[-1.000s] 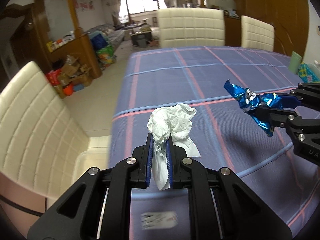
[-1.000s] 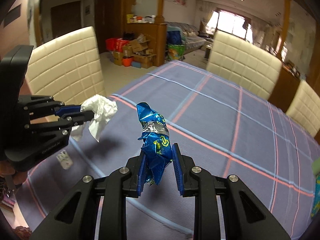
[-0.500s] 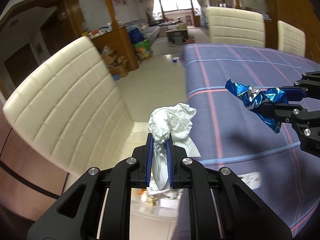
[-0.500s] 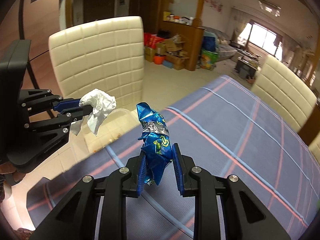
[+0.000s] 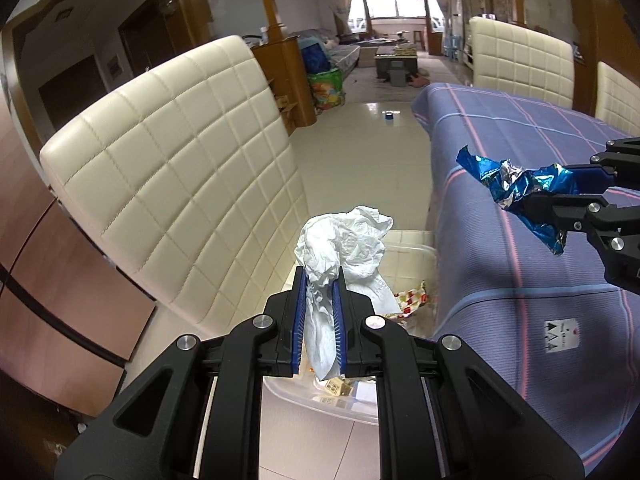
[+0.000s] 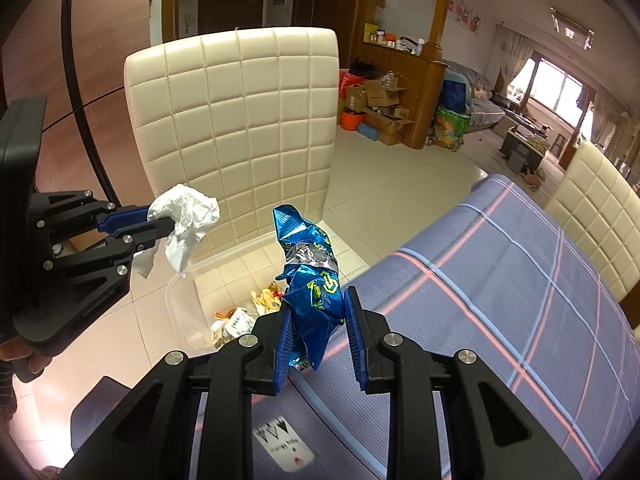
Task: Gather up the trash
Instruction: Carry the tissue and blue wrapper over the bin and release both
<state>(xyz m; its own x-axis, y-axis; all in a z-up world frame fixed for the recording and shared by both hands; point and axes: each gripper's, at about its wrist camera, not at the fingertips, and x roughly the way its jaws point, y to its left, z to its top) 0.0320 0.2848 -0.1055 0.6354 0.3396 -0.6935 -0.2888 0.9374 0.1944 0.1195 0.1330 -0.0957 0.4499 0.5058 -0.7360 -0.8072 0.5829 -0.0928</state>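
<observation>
Two pieces of trash have been carried off the table (image 5: 520,240) edge: a white tissue (image 5: 344,248) clamped in the left gripper (image 5: 318,332) above a clear bin (image 5: 416,240), a blue wrapper (image 6: 310,280) clenched by the right gripper (image 6: 320,344) nearby. Release seems next.

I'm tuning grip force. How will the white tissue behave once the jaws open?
The crumpled tissue looks soft and floppy, with its tail drooping below the left gripper. It probably weighs little, so it may drift or cling instead of dropping straight into the clear bin.
</observation>
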